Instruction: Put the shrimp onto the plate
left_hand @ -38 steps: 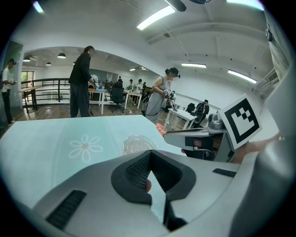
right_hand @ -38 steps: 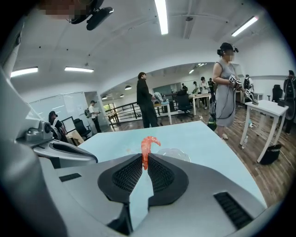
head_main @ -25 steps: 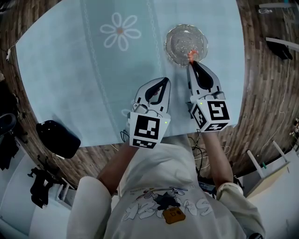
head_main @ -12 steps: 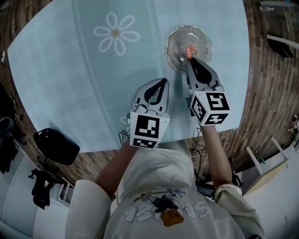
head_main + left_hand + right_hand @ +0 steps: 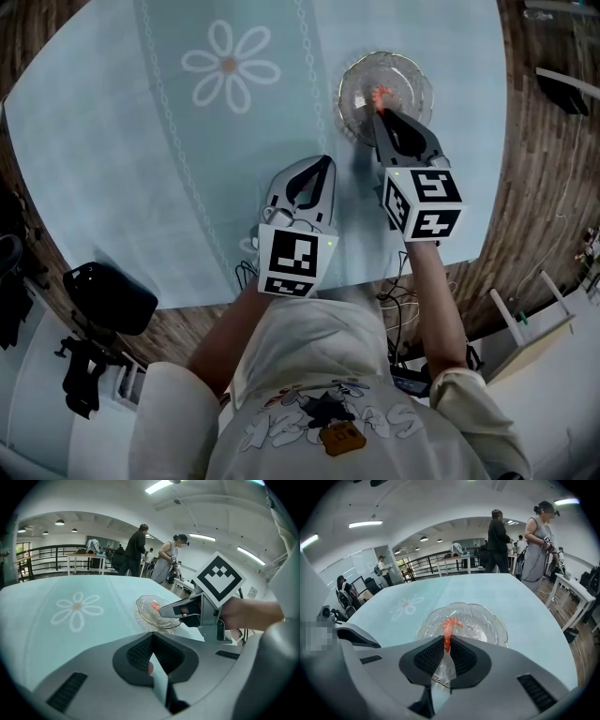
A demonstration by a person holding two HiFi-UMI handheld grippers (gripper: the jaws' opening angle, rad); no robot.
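Note:
A clear glass plate (image 5: 410, 79) (image 5: 490, 625) (image 5: 143, 606) stands on the pale blue tablecloth at the far right. My right gripper (image 5: 378, 105) (image 5: 446, 642) is shut on an orange shrimp (image 5: 449, 629) (image 5: 378, 95), and the shrimp's curled end sticks out past the tips over the plate's near part. In the left gripper view the shrimp (image 5: 155, 605) shows above the plate's bowl. My left gripper (image 5: 325, 165) (image 5: 151, 645) hangs shut and holds nothing, nearer the table's front edge, to the left of the right one.
A white daisy print (image 5: 230, 67) marks the cloth's far left. A black object (image 5: 108, 297) sits at the table's near left edge, with wooden floor (image 5: 553, 187) around. People stand in the background of both gripper views.
My right gripper has carried the shrimp forward from the plate's near rim to over the plate. The left gripper has stayed put.

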